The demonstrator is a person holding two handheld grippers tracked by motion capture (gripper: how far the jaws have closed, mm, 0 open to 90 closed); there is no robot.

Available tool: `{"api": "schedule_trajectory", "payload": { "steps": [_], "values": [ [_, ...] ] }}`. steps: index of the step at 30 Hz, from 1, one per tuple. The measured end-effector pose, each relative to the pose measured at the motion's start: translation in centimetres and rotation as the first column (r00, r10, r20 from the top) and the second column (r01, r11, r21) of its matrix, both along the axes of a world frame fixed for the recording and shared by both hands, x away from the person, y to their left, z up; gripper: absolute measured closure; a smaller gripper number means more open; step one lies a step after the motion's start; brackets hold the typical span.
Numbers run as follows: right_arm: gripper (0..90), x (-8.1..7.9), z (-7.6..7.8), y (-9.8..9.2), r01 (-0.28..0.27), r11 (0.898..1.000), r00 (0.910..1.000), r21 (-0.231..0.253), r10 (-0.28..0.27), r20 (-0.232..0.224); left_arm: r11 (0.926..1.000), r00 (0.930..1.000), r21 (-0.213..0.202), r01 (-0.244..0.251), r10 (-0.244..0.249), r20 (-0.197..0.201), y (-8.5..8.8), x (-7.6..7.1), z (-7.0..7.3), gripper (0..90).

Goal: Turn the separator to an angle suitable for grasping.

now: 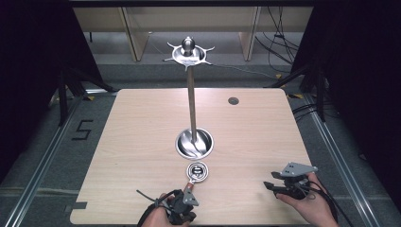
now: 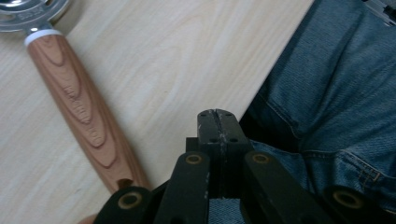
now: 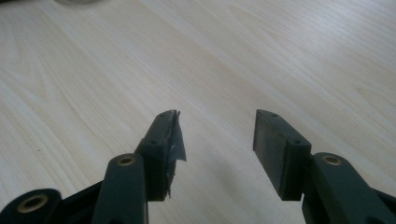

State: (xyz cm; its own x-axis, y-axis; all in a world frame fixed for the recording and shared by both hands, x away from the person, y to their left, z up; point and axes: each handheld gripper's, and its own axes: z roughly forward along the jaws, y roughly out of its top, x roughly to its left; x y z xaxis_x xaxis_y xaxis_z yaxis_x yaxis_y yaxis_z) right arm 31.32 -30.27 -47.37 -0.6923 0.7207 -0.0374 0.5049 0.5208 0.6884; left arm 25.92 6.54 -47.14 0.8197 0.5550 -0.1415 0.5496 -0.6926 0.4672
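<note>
A utensil with a round metal head point(image 1: 197, 171) and a wooden handle point(image 2: 79, 107) lies near the table's front edge. My left gripper point(image 1: 183, 213) is right behind the handle's end, held in a hand. In the left gripper view its jaws point(image 2: 217, 114) are shut with nothing between them, and the handle lies just to their left, apart from them. My right gripper point(image 1: 269, 186) rests low over the table at the front right. Its jaws point(image 3: 217, 135) are open over bare wood, and a scrap of tape hangs from one pad point(image 3: 173, 140).
A metal stand rises from a shiny bowl base point(image 1: 194, 143) at mid-table, with a thin pole point(image 1: 191, 109) and a hooked top point(image 1: 188, 51). A dark round grommet point(image 1: 233, 100) sits at the back right. The person's jeans point(image 2: 336, 84) lie beyond the table edge.
</note>
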Motion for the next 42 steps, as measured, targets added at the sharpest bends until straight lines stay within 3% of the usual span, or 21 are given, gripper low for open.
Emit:
{"api": "schedule_trajectory", "payload": {
  "steps": [9, 11, 12, 14, 16, 22, 24, 26, 30, 31, 32, 33, 34, 35, 36, 37, 38, 39, 40, 41, 42],
  "values": [
    [50.7, -0.1, 0.0, 0.1, 0.008, 1.0, 1.0, 0.004, -0.008, -0.005, 0.9978, 0.9967, 0.021, -0.063, 0.064, -0.05, 0.9, 1.0, -0.8, 89.3],
    [50.7, 0.0, 0.0, 0.1, 0.004, 1.0, 1.0, 0.001, -0.004, 0.0, 0.9945, 0.9982, 0.091, -0.052, 0.055, -0.025, 1.4, 1.5, -0.8, 89.4],
    [50.7, 0.0, 0.0, 0.1, 0.003, 1.0, 1.0, 0.002, -0.003, -0.007, 0.9939, 0.9988, 0.104, -0.037, 0.04, -0.029, 1.7, 1.7, -0.7, 89.4],
    [50.6, 0.0, 0.0, 0.1, 0.004, 1.0, 1.0, 0.002, -0.003, -0.007, 0.9941, 0.9976, 0.089, -0.061, 0.064, -0.026, 1.8, 1.8, -0.8, 89.4],
    [50.6, -0.1, 0.0, 0.1, 0.006, 1.0, 0.9999, 0.007, -0.006, -0.011, 0.9892, 0.9971, 0.128, -0.071, 0.074, -0.018, 2.4, 2.4, -0.7, 89.3],
    [50.5, 0.0, 0.0, 0.1, 0.002, 1.0, 1.0, 0.001, -0.002, -0.005, 0.9822, 0.9917, 0.139, -0.127, 0.128, -0.003, 3.3, 3.6, -0.8, 89.3],
    [50.5, 0.0, 0.0, 0.1, 0.007, 1.0, 1.0, 0.006, -0.007, -0.004, 0.9758, 0.9913, 0.175, -0.131, 0.131, 0.01, 4.0, 4.4, -0.8, 89.3],
    [50.4, -0.1, 0.0, 0.1, 0.005, 1.0, 0.9999, 0.005, -0.005, -0.009, 0.969, 0.981, 0.154, -0.193, 0.193, 0.015, 4.3, 4.9, -1.0, 89.4],
    [50.4, 0.0, 0.0, 0.1, 0.004, 1.0, 0.9999, 0.008, -0.004, -0.011, 0.9567, 0.9742, 0.184, -0.226, 0.221, 0.043, 5.3, 6.5, -1.0, 89.3],
    [50.4, 0.0, -0.1, 0.1, 0.005, 1.0, 1.0, 0.009, -0.005, -0.002, 0.9567, 0.9742, 0.184, -0.226, 0.221, 0.043, 5.3, 6.5, -1.0, 89.3],
    [50.3, 0.0, -0.1, 0.1, 0.005, 1.0, 1.0, 0.009, -0.005, -0.004, 0.9494, 0.9672, 0.185, -0.254, 0.25, 0.045, 5.6, 7.3, -1.0, 89.4],
    [50.3, 0.0, -0.1, 0.1, 0.005, 1.0, 1.0, 0.009, -0.005, -0.004, 0.9494, 0.9672, 0.185, -0.254, 0.25, 0.045, 5.6, 7.3, -1.0, 89.3],
    [50.3, 0.0, 0.0, 0.1, 0.002, 1.0, 1.0, 0.008, -0.002, -0.009, 0.9423, 0.9604, 0.186, -0.278, 0.275, 0.045, 5.9, 8.3, -1.0, 89.3],
    [50.3, 0.0, 0.0, 0.1, 0.002, 1.0, 1.0, 0.008, -0.002, -0.009, 0.9414, 0.959, 0.183, -0.283, 0.279, 0.048, 6.1, 8.9, -1.0, 89.3],
    [50.2, 0.0, 0.0, 0.1, 0.004, 1.0, 0.9999, 0.009, -0.004, -0.011, 0.9363, 0.9526, 0.176, -0.304, 0.299, 0.058, 6.3, 9.4, -0.9, 89.4],
    [50.2, 0.0, 0.0, 0.1, 0.004, 1.0, 1.0, 0.008, -0.004, -0.008, 0.9363, 0.9526, 0.176, -0.304, 0.299, 0.058, 6.3, 9.4, -0.9, 89.3],
    [50.2, 0.0, -0.1, 0.1, 0.003, 1.0, 1.0, 0.009, -0.003, -0.003, 0.9277, 0.9444, 0.177, -0.329, 0.323, 0.06, 6.6, 10.5, -0.8, 89.4],
    [50.2, 0.0, -0.1, 0.0, -0.003, 1.0, 1.0, 0.004, 0.003, -0.002, 0.9278, 0.945, 0.179, -0.327, 0.322, 0.06, 6.7, 11.1, -0.9, 89.3],
    [50.2, 0.0, 0.0, 0.0, 0.005, 1.0, 0.9999, 0.008, -0.005, -0.009, 0.922, 0.9368, 0.166, -0.35, 0.343, 0.07, 6.8, 11.5, -1.0, 89.4],
    [50.2, 0.0, 0.0, 0.0, 0.002, 1.0, 1.0, 0.007, -0.002, -0.008, 0.922, 0.9368, 0.166, -0.35, 0.343, 0.07, 6.8, 11.5, -1.0, 89.3],
    [50.1, 0.0, 0.0, 0.0, 0.008, 1.0, 0.9999, 0.014, -0.008, -0.014, 0.9158, 0.931, 0.168, -0.365, 0.359, 0.064, 6.9, 12.4, -1.0, 89.3]
  ]
}}
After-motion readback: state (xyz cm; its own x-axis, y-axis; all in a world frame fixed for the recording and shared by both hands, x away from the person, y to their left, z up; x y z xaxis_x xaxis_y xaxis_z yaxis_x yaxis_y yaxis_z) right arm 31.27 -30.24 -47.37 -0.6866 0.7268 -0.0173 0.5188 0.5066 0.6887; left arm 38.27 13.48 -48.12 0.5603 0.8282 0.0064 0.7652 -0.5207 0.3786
